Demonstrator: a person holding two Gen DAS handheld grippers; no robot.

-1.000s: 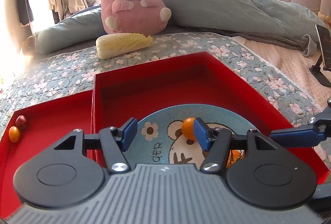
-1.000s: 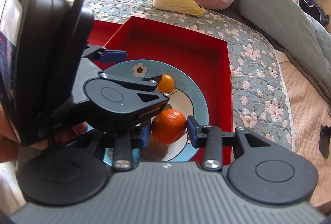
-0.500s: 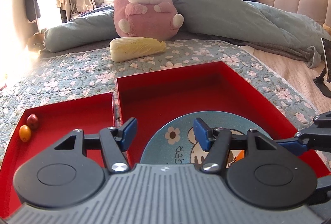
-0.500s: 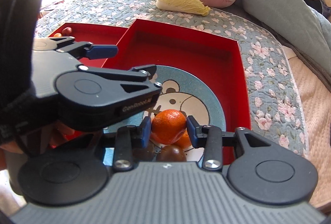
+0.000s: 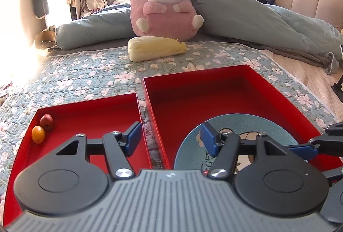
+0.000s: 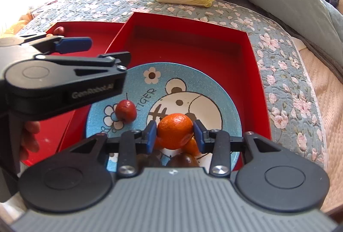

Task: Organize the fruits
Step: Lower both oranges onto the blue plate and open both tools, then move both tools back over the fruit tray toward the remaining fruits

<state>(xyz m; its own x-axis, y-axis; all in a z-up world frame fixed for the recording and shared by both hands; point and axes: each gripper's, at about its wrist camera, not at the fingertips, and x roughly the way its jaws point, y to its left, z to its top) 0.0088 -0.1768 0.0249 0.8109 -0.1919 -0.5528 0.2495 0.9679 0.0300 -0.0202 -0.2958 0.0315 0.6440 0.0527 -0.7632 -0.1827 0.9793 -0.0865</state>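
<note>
Right gripper (image 6: 174,135): blue pads pressed against both flanks of a mandarin orange (image 6: 175,128), which fills the gap between them; jaws clamped on the fruit, roughly halfway closed. The mandarin sits above the near edge of the blue bear-print plate (image 6: 227,103). Directly beneath and behind the held fruit, close against the gripper body, lie further pieces: orange fruit partly hidden under the mandarin (image 6: 193,145) and two dark brown rounded fruits (image 6: 182,160), whose kind cannot be told. Ahead and to the left of the right gripper's fingertips, a small red fruit (image 6: 126,111) rests on the plate, apart from the mandarin.

Left gripper (image 5: 170,138): jaws wide apart, nothing between the pads, nothing touched. Its left pad hangs over the smaller red tray (image 5: 90,109), its right pad over the rim of the plate (image 5: 257,122); the wall between the two trays runs under the gap. In the right wrist view the left gripper (image 6: 90,49) appears ahead and to the left of the right one, held above the trays.

Ahead and far to the left of the left gripper, in the corner of the smaller tray, a small orange fruit (image 5: 38,134) and a small red fruit (image 5: 46,122) lie touching. The plate lies inside the larger red tray (image 6: 186,39). Beyond both grippers, on the floral quilt (image 5: 85,79), lie a napa cabbage (image 5: 156,48) and a pink plush toy (image 5: 164,6)
</note>
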